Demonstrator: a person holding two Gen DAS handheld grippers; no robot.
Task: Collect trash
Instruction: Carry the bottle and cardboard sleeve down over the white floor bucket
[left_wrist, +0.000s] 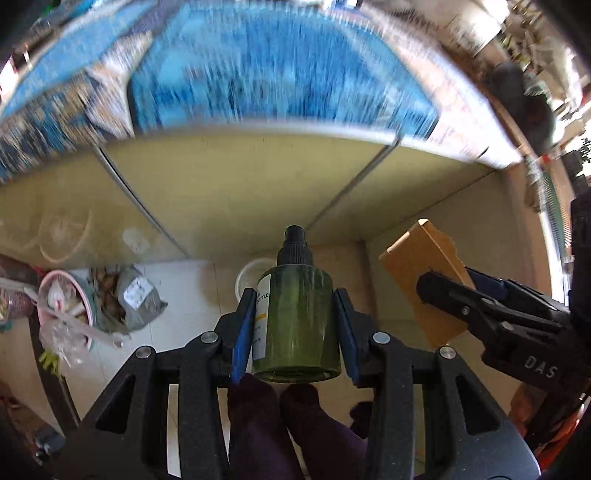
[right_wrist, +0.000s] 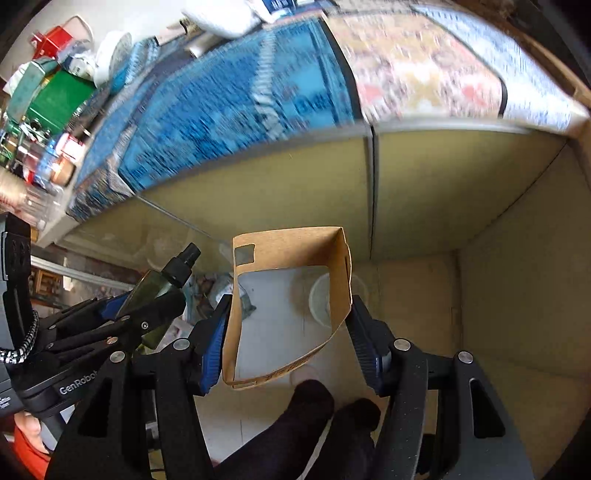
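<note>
The left gripper (left_wrist: 295, 325) was clenched on a green spray bottle (left_wrist: 297, 325), its blue pads pressed against both sides of the body, the black nozzle pointing away from the camera and the white label turned toward the left pad. In the right wrist view the same bottle (right_wrist: 155, 286) showed at the left, sticking out of the left gripper (right_wrist: 147, 314) at a tilt.

The right gripper (right_wrist: 288, 332) was grasping a brown cardboard sleeve (right_wrist: 291, 247), open at both ends, so the floor showed through it; the pads touched its left and right walls, and the right wall bent inward near the pad. In the left wrist view this sleeve (left_wrist: 424, 280) sat at the right, held in the right gripper (left_wrist: 439, 291).

Both grippers pointed steeply down over a pale floor in front of a beige cabinet (left_wrist: 236, 184), whose top carried a blue patterned cloth (left_wrist: 280, 66), blurred. At the near left of the floor lay a pile of trash (left_wrist: 103, 306): a pink-rimmed cup, crumpled plastic and a grey packet. A clear round lid or cup (right_wrist: 321, 299) lay on the floor beyond the bottle. Dark-socked feet (left_wrist: 280, 424) stood just under the grippers. Cluttered boxes and jars (right_wrist: 48, 110) crowded the far left of the cabinet top.
</note>
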